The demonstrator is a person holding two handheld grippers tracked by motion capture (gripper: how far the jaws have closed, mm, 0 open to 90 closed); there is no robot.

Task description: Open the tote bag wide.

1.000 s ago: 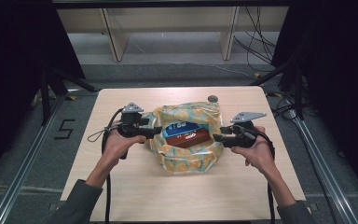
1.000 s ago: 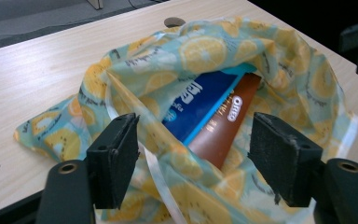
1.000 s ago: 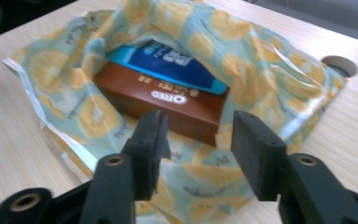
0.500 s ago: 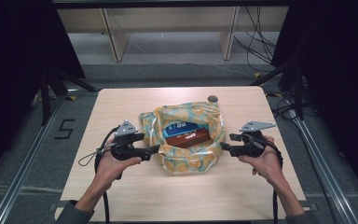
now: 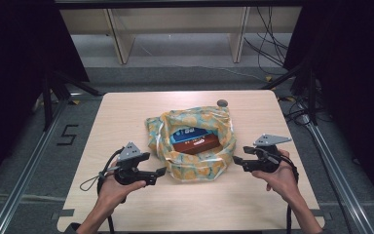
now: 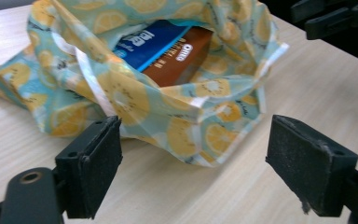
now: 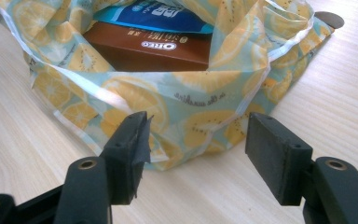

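A lemon-print bag (image 5: 192, 161) lies open in the middle of the table. Inside it are a brown Oreo box (image 5: 197, 145) and a blue packet (image 5: 190, 131). My left gripper (image 5: 163, 171) sits low at the bag's near left corner; its jaws have just been opening and stand open with nothing between them. My right gripper (image 5: 236, 162) is at the bag's right side, also just opened wider and empty. In the left gripper view the bag (image 6: 135, 100) lies just beyond the gripper (image 6: 193, 170). In the right gripper view the bag (image 7: 177, 98) and Oreo box (image 7: 144, 49) lie ahead of the gripper (image 7: 198, 144).
A small dark round disc (image 5: 221, 103) lies on the table (image 5: 126, 112) behind the bag, and appears as the disc (image 7: 328, 19) at the far right. Bare wood runs along the near edge. A metal frame and cables flank the table.
Both grippers have drawn back from the bag's sides toward the near edge and sunk lower. Their jaws stand wider apart. The bag has settled a little flatter.
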